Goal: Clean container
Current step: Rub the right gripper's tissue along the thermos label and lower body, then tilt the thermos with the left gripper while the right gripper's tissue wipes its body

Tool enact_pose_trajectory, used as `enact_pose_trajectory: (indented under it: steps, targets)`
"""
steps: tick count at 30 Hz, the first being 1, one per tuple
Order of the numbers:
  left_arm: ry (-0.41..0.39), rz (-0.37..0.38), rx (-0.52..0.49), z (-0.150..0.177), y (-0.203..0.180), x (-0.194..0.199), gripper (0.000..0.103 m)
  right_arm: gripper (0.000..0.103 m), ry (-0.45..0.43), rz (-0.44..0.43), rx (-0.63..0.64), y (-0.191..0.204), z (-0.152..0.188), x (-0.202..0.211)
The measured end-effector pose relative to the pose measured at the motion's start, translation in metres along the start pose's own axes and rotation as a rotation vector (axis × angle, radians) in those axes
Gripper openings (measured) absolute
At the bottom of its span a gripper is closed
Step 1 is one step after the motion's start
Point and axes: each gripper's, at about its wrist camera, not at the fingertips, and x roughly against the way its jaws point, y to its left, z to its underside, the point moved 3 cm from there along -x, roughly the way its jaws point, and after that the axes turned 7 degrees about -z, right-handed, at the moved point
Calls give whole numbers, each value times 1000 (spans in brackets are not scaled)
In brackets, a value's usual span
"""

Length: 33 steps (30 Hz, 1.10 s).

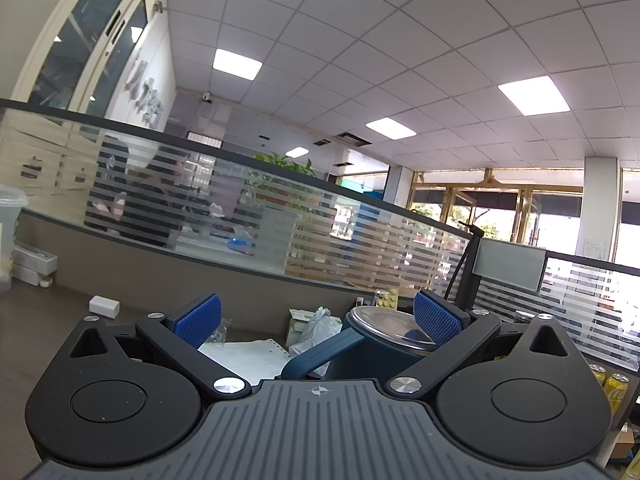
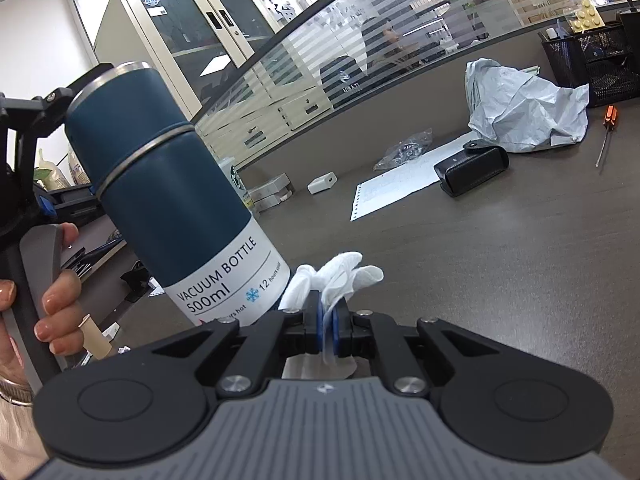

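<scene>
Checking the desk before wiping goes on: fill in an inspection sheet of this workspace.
Surface: dark wood-grain desk, no spill seen.
Job's things: blue vacuum bottle; white wipe beside its base.
Clutter: grey bag, black case, printed sheet, screwdriver, white adapter.
Grippers: left gripper open, the bottle's top between its jaws; right gripper shut on the wipe.
Cables: nothing seen.
Surroundings: striped glass partition, a person behind it; glass-door cabinet.
</scene>
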Motion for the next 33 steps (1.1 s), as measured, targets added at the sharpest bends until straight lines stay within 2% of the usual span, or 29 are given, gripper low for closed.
enact_pose_trajectory:
  steps: [9, 33]
  targets:
    - [0, 2, 1, 1, -1, 1, 103, 9, 34, -6, -42, -11, 4, -9]
    - [0, 6, 4, 1, -2, -1, 103, 9, 134, 38, -36, -15, 14, -12]
